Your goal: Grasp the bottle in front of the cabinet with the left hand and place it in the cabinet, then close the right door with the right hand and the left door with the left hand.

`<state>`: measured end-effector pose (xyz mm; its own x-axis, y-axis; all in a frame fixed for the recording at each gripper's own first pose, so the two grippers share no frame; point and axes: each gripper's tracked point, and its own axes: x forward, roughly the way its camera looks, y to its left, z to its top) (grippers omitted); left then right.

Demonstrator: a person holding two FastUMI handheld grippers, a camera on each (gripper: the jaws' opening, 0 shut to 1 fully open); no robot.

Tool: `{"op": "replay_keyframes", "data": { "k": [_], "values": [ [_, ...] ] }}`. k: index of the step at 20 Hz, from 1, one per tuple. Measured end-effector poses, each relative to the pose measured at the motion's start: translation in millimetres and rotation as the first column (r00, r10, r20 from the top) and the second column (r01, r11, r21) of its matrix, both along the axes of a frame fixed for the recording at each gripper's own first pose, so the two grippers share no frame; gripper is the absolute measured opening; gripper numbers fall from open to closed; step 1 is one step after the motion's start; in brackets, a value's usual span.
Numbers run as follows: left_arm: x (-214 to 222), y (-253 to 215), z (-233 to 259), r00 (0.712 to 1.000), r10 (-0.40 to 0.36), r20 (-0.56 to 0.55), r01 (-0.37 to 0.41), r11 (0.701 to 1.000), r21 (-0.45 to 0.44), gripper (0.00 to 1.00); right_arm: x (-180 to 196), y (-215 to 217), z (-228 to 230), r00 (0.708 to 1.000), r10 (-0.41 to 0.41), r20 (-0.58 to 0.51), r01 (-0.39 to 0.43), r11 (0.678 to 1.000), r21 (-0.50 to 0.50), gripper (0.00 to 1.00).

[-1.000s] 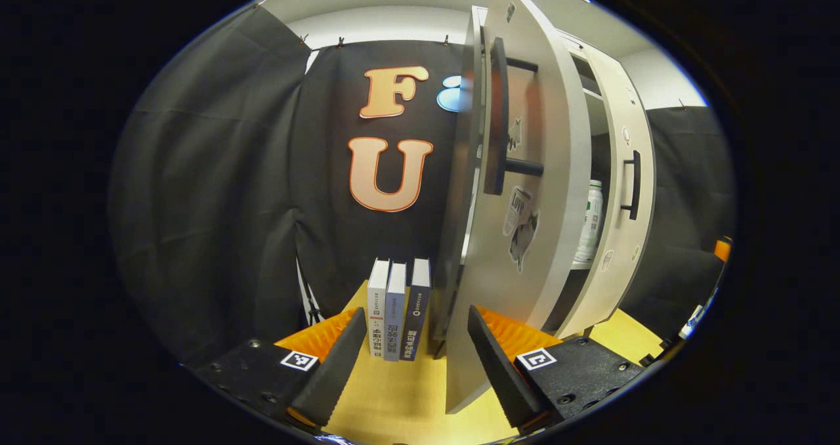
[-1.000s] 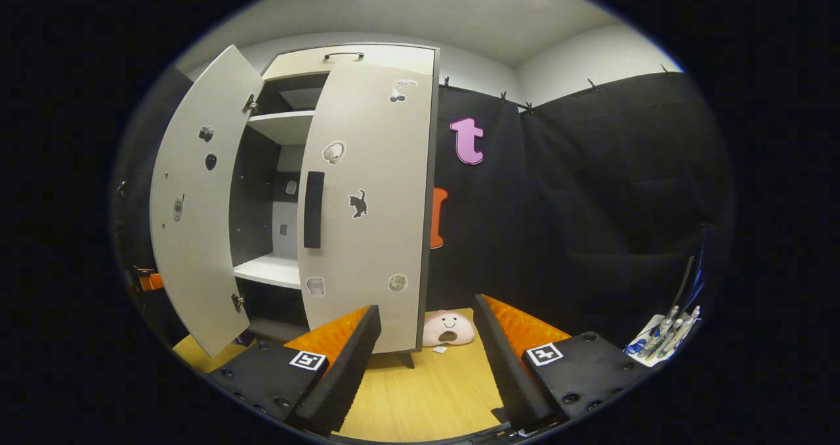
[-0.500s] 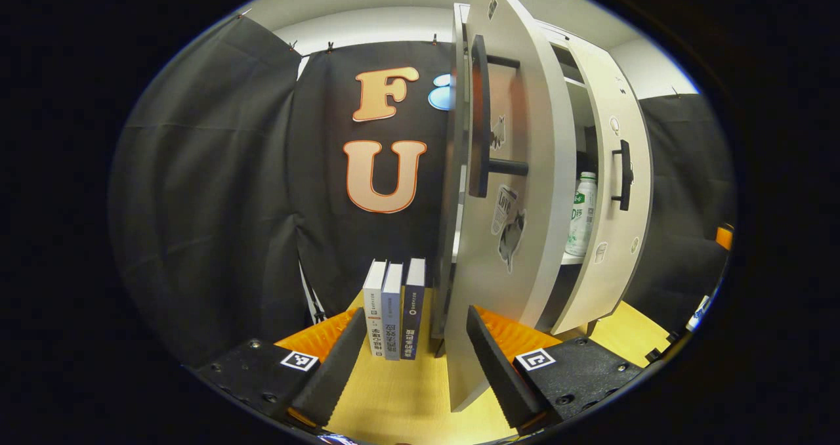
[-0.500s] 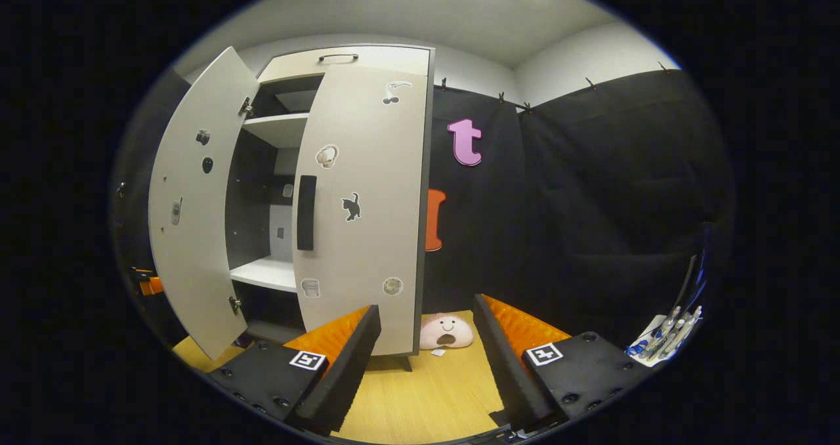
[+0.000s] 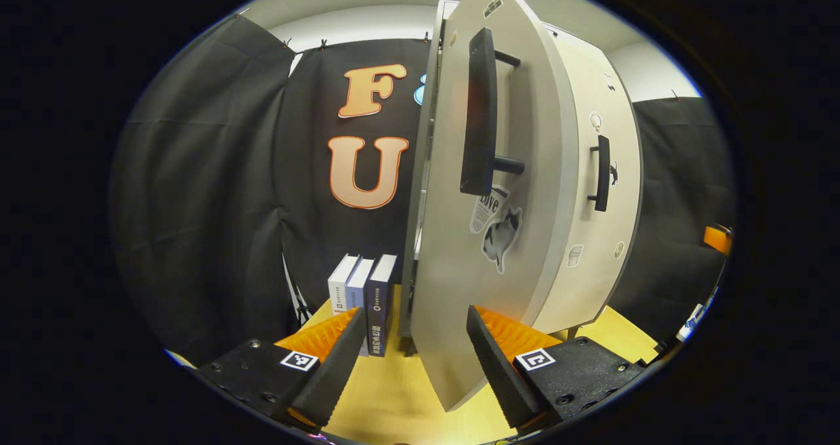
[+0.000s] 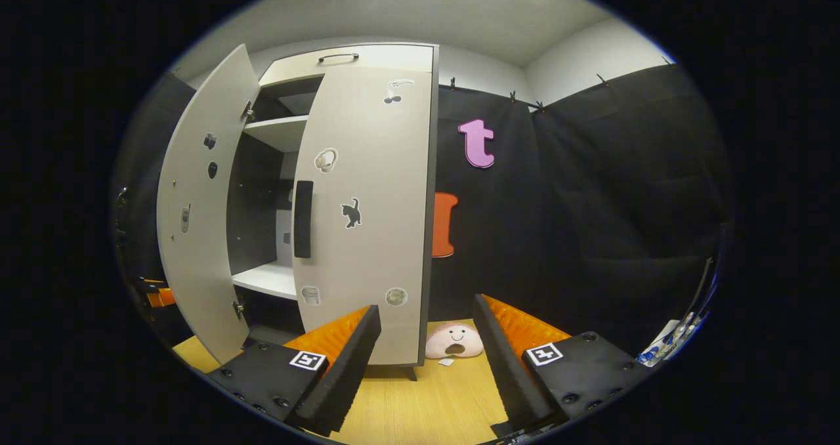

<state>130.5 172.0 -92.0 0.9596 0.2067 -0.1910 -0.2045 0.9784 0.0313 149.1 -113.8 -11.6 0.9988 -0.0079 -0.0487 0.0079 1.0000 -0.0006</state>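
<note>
The pale cabinet [image 6: 374, 56] has its right door [image 6: 374, 254] shut or nearly so, and its left door [image 6: 197, 248] stands ajar. In the left gripper view the left door [image 5: 525, 248] with its black handle [image 5: 478, 113] looms close. Its lower edge sits between the fingers of my open left gripper [image 5: 417, 366], close to the right finger [image 5: 499, 366]. The right door [image 5: 607, 235] lies just beyond it. The doors hide the bottle. My right gripper [image 6: 426, 366] is open and empty, low in front of the right door.
Three books [image 5: 364, 294] stand upright on the wooden table [image 5: 394, 399] left of the cabinet. A pink plush toy [image 6: 454, 341] lies at the cabinet's right foot. Several pens [image 6: 663, 350] lie at the far right. A white shelf [image 6: 266, 279] shows through the gap.
The left door has swung toward shut and now covers the bottle and the gap in the left gripper view. The right gripper has shifted only slightly.
</note>
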Motion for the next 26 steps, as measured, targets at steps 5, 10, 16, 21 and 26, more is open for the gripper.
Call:
{"op": "replay_keyframes", "data": {
  "k": [5,10,16,21,26],
  "values": [
    [15,-27,-6,1.0,0.027,-0.003,-0.027,0.999,-0.033,0.95,30,-24,0,0.999,0.045,-0.002,-0.045,0.998,-0.036,0.95],
    [31,-51,-13,0.999,0.036,-0.01,-0.036,0.999,-0.029,0.95,45,-45,-3,0.997,0.075,-0.013,-0.076,0.996,-0.04,0.95],
    [72,-98,-24,1.0,-0.021,-0.018,0.021,0.999,-0.034,0.94,53,-74,-3,0.997,0.078,-0.006,-0.078,0.996,-0.037,0.95],
    [120,-131,-27,0.998,-0.058,0.0,0.058,0.998,0.012,0.95,56,-98,-9,0.998,0.062,-0.01,-0.062,0.998,-0.014,0.95],
    [141,-132,-33,0.999,-0.045,-0.007,0.045,0.999,-0.003,0.95,65,-109,-16,0.998,0.057,-0.018,-0.057,0.998,0.015,0.95]
  ]
}}
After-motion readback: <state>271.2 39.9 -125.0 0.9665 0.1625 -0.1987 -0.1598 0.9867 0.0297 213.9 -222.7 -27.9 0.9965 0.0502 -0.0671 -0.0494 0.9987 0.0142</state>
